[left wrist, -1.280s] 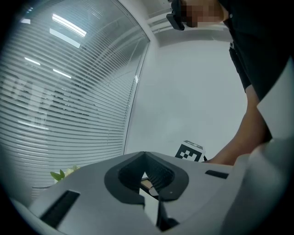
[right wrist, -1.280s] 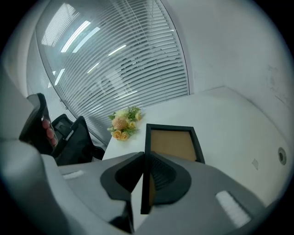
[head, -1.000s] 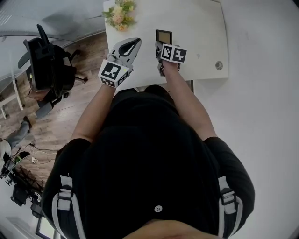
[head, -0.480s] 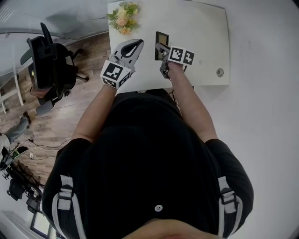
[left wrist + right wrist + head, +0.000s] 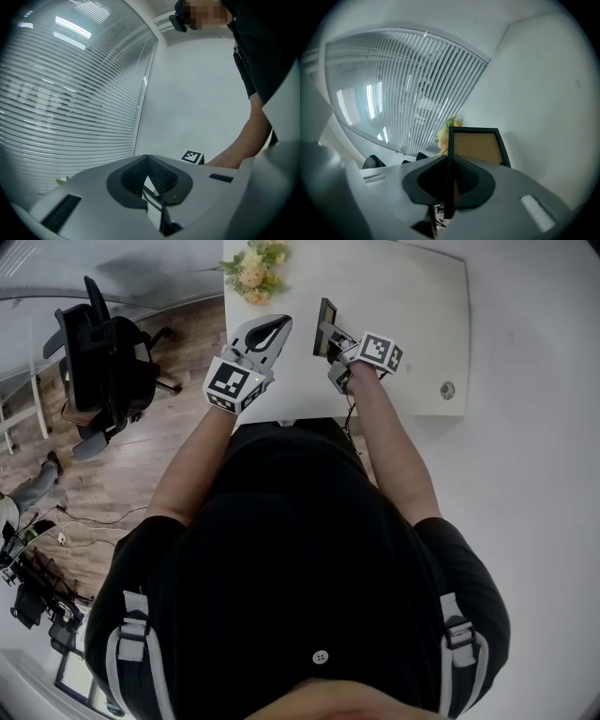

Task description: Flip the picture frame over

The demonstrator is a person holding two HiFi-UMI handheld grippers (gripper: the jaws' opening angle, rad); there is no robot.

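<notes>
The picture frame [image 5: 324, 326] has a black rim and a brown panel [image 5: 478, 147]. It stands tilted up on one long edge above the white table [image 5: 412, 315], and the head view shows it almost edge-on. My right gripper [image 5: 331, 336] is shut on its near edge; in the right gripper view the black rim runs straight between the jaws at my right gripper [image 5: 450, 161]. My left gripper [image 5: 278, 324] hovers to the frame's left, apart from it, holding nothing. Its tips meet in the left gripper view at my left gripper [image 5: 147, 158].
A bunch of flowers [image 5: 255, 268] stands at the table's far left corner, just beyond the frame. A round cable grommet [image 5: 447, 390] sits near the table's right edge. A black office chair [image 5: 98, 362] stands on the wooden floor to the left.
The frame lay flat on the table, face showing; now it is raised onto its edge. My right gripper has rolled with it and shifted a little right. The left gripper stayed put.
</notes>
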